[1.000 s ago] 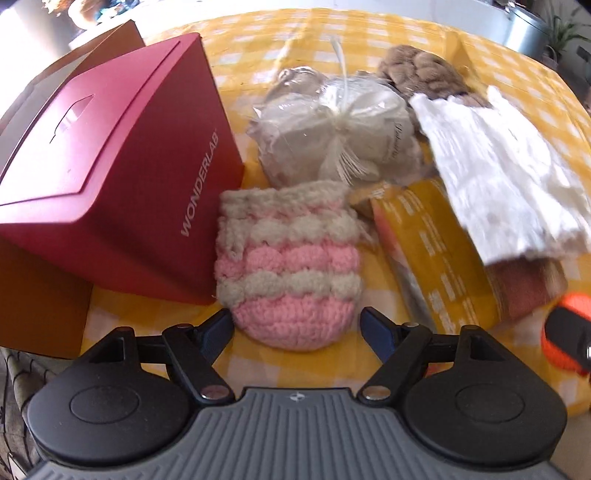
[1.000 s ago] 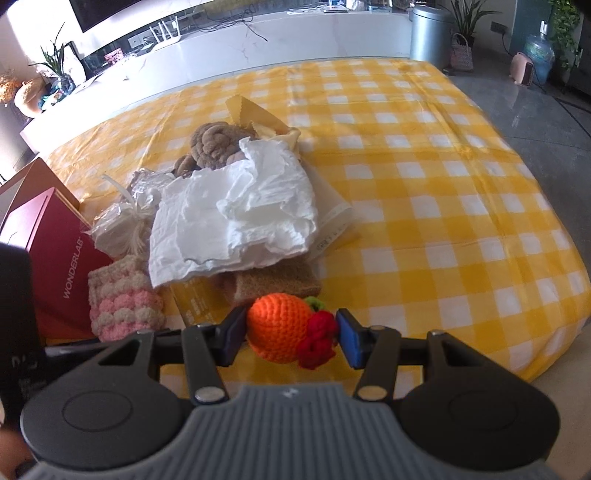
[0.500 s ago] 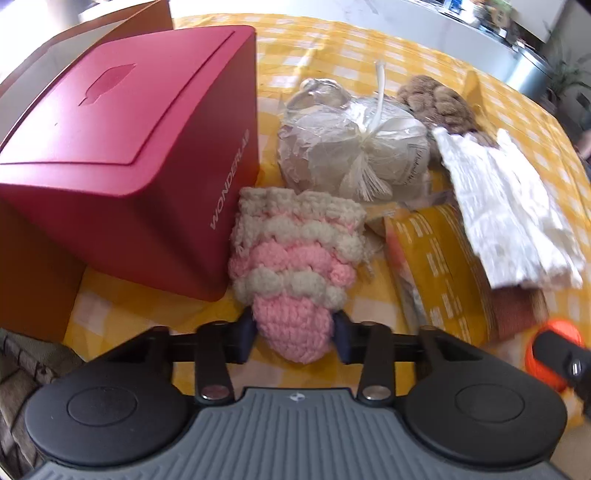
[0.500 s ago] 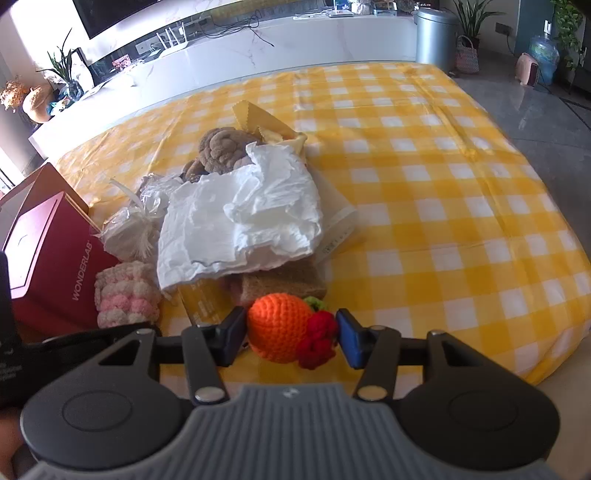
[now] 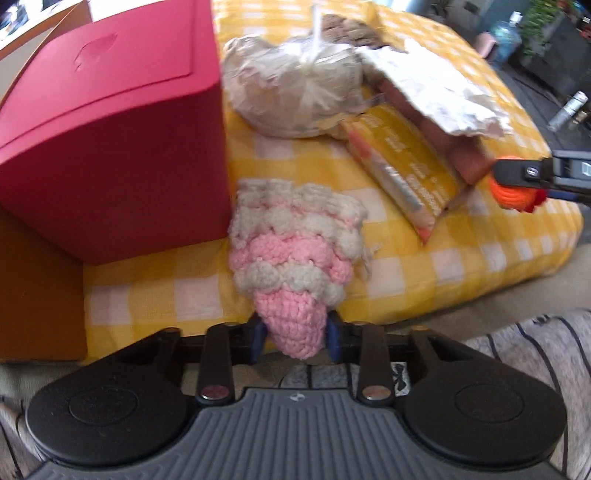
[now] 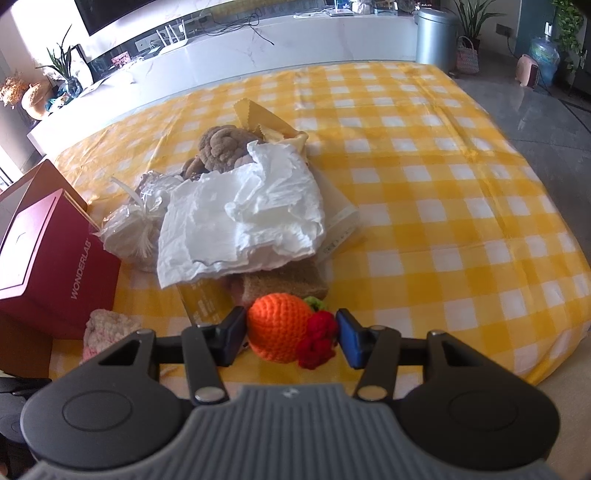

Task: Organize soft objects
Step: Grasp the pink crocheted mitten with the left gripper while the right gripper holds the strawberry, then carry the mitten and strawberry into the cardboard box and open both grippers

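L gripper [image 5: 294,336] pinching pink-white crochet pouch [image 5: 295,254] beside red box [image 5: 110,140], jaws easing open, prob. regripping. R gripper [image 6: 291,334] clasping orange crochet fruit [image 6: 279,326], waiting to sort.

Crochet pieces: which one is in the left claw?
The pink-and-cream striped pouch, pinched at its pink tip as the left claw eases open; the orange fruit sits in the right claw.

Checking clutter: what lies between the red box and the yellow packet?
Left wrist view: the pink-and-white crocheted pouch between red box and yellow packet.

Long white counter [image 6: 295,40]; grey polished floor [image 6: 546,122]; potted plants [image 6: 471,14]; daylight
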`<action>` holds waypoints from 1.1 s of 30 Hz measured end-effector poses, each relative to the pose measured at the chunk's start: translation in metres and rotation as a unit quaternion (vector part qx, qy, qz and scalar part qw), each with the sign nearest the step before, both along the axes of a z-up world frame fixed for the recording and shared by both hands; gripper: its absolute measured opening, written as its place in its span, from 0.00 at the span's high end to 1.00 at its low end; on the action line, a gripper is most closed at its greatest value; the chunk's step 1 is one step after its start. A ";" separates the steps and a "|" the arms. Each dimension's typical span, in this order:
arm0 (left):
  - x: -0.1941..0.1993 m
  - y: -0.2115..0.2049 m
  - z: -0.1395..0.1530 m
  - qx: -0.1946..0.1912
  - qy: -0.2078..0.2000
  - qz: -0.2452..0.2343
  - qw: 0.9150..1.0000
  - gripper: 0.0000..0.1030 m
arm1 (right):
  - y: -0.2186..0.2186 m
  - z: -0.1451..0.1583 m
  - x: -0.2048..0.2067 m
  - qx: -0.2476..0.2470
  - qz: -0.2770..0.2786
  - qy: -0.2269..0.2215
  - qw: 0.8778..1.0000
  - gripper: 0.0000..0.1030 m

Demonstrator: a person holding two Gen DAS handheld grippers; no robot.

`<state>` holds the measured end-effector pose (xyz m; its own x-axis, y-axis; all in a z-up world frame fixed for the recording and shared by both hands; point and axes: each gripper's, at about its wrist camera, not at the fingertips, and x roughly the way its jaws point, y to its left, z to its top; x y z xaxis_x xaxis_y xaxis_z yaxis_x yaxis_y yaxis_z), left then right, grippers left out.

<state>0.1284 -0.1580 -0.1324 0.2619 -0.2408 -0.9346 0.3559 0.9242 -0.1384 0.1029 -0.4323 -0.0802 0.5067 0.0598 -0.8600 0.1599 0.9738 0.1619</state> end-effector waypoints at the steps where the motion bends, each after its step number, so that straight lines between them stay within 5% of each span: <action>1: 0.000 -0.002 0.001 0.001 -0.008 -0.013 1.000 0.38 | 0.001 0.000 0.001 -0.003 0.003 0.002 1.000 0.49; 5: -0.001 -0.011 0.009 0.025 -0.047 -0.043 0.998 0.21 | 0.004 0.000 0.002 -0.015 0.009 0.003 1.000 0.49; 11: 0.002 -0.021 0.017 0.042 -0.061 -0.094 0.993 0.20 | 0.005 -0.001 0.002 -0.015 0.014 0.005 1.000 0.49; 18: 0.025 -0.023 0.005 0.025 -0.053 -0.056 0.997 0.14 | 0.009 -0.002 0.003 -0.025 0.021 0.007 0.999 0.49; 21: 0.027 -0.022 0.002 0.024 -0.050 -0.056 0.997 0.41 | 0.009 -0.001 0.003 -0.026 0.021 0.005 0.999 0.49; 22: 0.025 -0.022 0.004 0.025 -0.059 -0.055 0.996 0.59 | 0.009 -0.001 0.002 -0.025 0.019 0.004 0.999 0.49; 28: 0.020 -0.004 0.008 -0.009 -0.063 -0.047 0.997 0.65 | 0.002 -0.004 0.004 -0.004 0.010 0.008 1.000 0.49; 33: 0.011 0.005 0.023 -0.051 -0.089 -0.084 0.991 0.65 | 0.004 -0.003 0.003 -0.009 0.010 0.007 1.000 0.49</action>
<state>0.1396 -0.1530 -0.1095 0.3678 -0.3864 -0.8458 0.5311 0.8339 -0.1500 0.1062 -0.4280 -0.0834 0.4933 0.0552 -0.8681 0.1419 0.9795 0.1429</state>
